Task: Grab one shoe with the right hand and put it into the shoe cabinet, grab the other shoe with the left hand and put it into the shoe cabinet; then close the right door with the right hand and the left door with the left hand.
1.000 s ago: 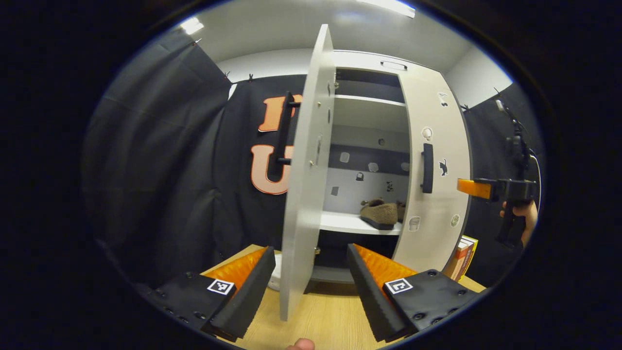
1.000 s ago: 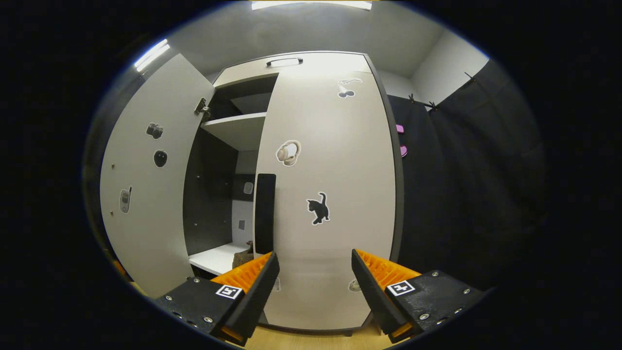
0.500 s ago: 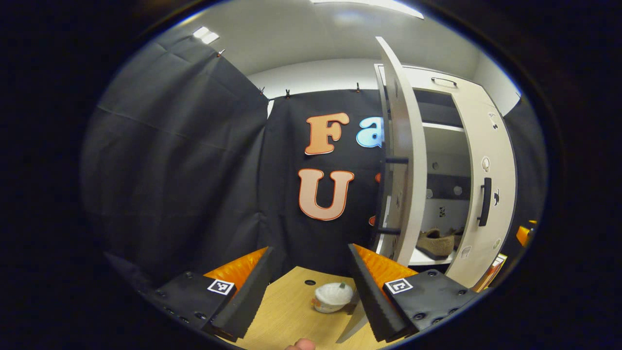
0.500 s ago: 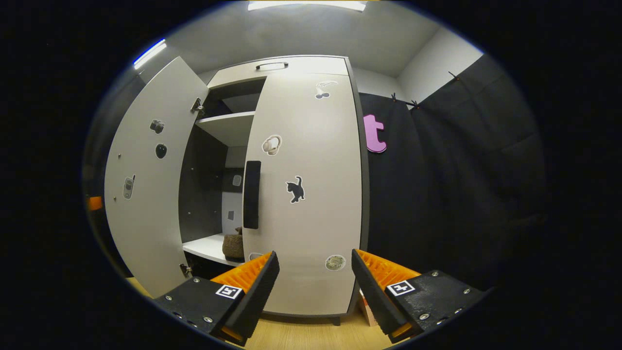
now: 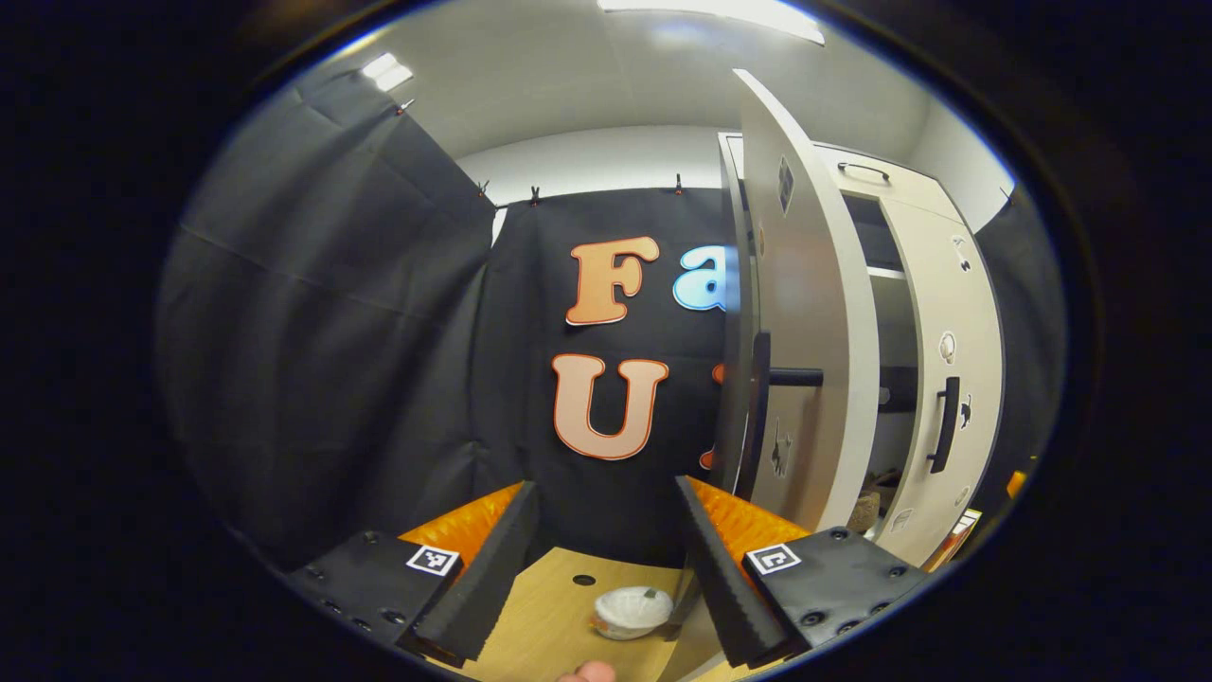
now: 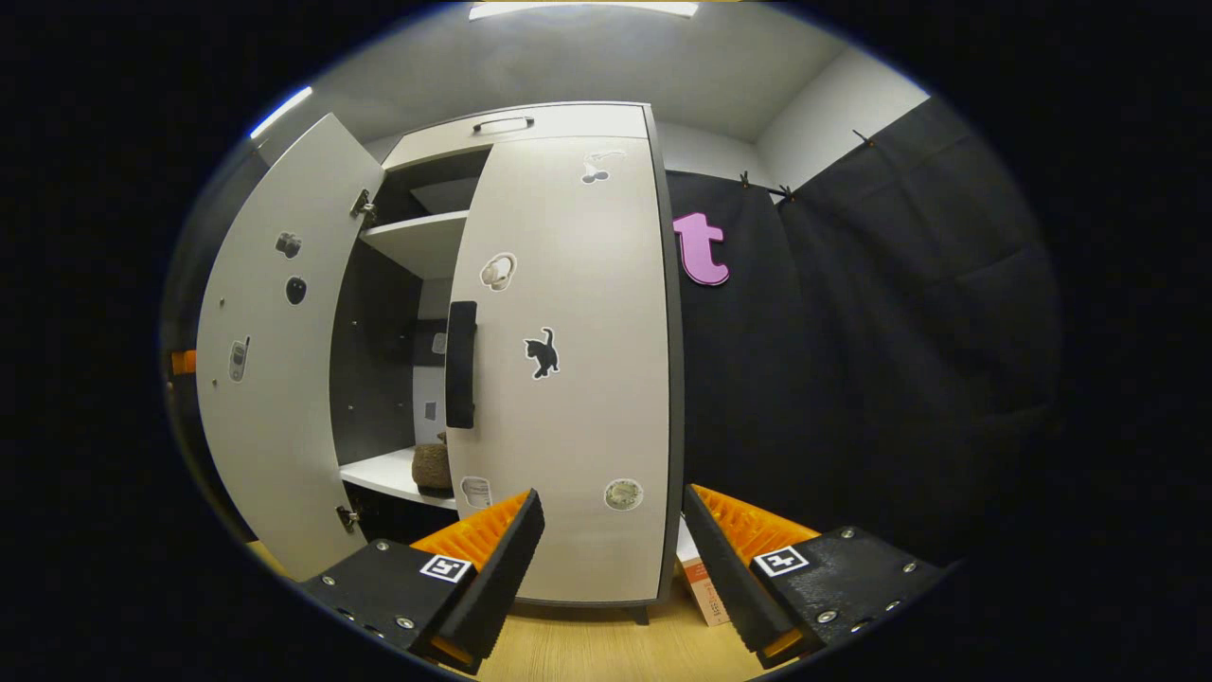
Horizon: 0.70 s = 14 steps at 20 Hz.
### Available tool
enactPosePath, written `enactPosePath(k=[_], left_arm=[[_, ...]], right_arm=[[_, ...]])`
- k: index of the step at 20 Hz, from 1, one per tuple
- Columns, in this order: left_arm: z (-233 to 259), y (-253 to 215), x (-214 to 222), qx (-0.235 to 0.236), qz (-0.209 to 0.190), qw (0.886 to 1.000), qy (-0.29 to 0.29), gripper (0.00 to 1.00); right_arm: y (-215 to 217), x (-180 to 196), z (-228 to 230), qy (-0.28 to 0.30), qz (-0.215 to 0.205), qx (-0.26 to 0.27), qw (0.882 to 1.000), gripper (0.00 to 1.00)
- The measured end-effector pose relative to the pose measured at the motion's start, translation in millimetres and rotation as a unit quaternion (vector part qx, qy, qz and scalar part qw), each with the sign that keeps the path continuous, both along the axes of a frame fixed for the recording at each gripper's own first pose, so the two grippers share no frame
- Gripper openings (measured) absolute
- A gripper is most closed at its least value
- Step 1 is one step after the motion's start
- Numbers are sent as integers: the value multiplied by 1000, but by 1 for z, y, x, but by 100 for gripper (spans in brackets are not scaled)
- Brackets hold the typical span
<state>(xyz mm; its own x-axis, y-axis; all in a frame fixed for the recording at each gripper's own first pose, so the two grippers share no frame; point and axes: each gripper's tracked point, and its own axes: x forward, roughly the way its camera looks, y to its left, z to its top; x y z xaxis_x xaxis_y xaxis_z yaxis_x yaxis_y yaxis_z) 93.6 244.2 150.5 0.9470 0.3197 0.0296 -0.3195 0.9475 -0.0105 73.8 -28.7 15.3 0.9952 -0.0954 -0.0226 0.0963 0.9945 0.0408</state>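
In the left gripper view the left gripper (image 5: 598,559) is spread wide with nothing between its fingers, and the left door (image 5: 805,313) of the shoe cabinet (image 6: 530,123) stands at about 1 o'clock from it — half open, its long axis upright, its black bar handle (image 5: 760,417) facing this gripper. The right door (image 6: 563,369) looks already shut. The right gripper (image 6: 611,568), also released and empty, points at that shut door, so the left one is nearer for the push. One shoe (image 6: 432,467) — perhaps both, the gap is narrow — rests on the white shelf (image 6: 383,471) inside.
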Motion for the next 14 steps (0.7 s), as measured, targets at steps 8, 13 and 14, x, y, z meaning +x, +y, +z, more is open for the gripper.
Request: enactPosePath(k=[8, 13, 14], left_arm=[[-2, -50, 2, -12, -43, 999, -6, 90], [-5, -90, 13, -21, -90, 996, -6, 94], [-4, -98, 15, -19, -98, 995, -6, 95]], right_arm=[[2, 1, 8, -4, 17, -3, 1000, 92], [2, -3, 9, -4, 23, 4, 1000, 93], [1, -4, 10, -5, 22, 4, 1000, 92]])
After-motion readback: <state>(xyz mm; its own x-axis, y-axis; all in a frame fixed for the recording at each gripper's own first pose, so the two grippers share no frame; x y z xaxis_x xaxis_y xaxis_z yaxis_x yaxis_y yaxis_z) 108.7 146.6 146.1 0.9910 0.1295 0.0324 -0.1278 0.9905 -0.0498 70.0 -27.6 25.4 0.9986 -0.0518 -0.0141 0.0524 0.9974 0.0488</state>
